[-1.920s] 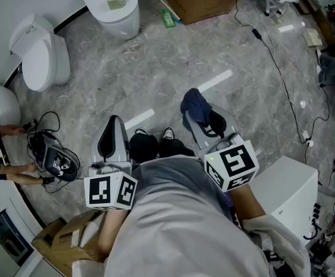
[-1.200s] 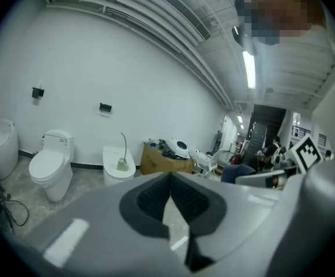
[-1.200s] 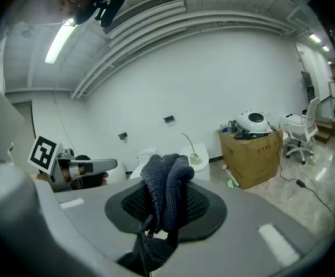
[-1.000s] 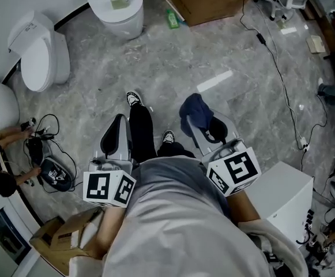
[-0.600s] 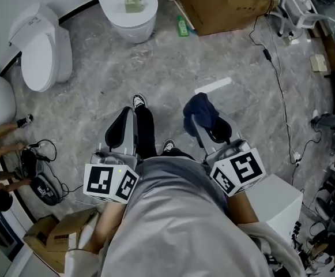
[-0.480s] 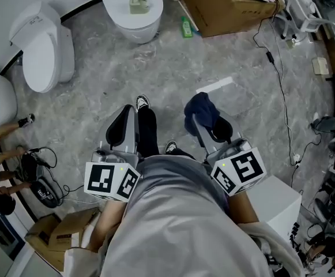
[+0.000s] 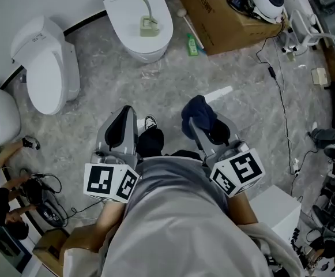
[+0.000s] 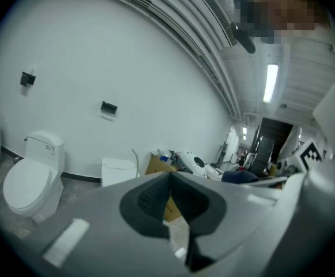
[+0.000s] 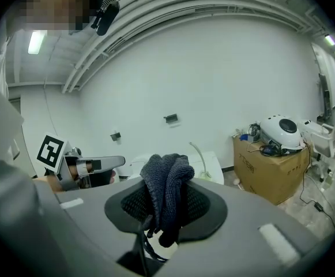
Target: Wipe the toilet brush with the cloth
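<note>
Two grippers, one loaded. Leftmost, the left gripper (image 7: 124, 113) is held low in front of the person's body, and its own view shows the jaws pressed together with nothing between them, so it is empty. Ahead of it, past a stretch of grey marble floor (image 7: 173, 79), stands a white toilet (image 7: 121, 10) with the lid down. The toilet brush (image 7: 149, 23) lies on that lid, roughly at its centre, the pale blocky head toward the lid's near edge and the thin curved handle running back toward the wall. Nothing touches it, and it is well apart from both grippers. The brush looks like light, stiff plastic, and I judge it could skid on the smooth lid if nudged. The best hold is probably mid-handle, away from the head, taken by the empty left gripper so that the head stays free for wiping. On the right, the right gripper (image 7: 196, 123) is clamped on the cloth (image 7: 200, 109), a dark blue knit rag. It is bunched above the fingertips with a tail hanging down between the pads, so it looks soft, limp and unlikely to slip. Further right, a green bottle (image 7: 192, 44) and a cardboard box (image 7: 225, 16) sit on the floor, just clear of the toilet.
</note>
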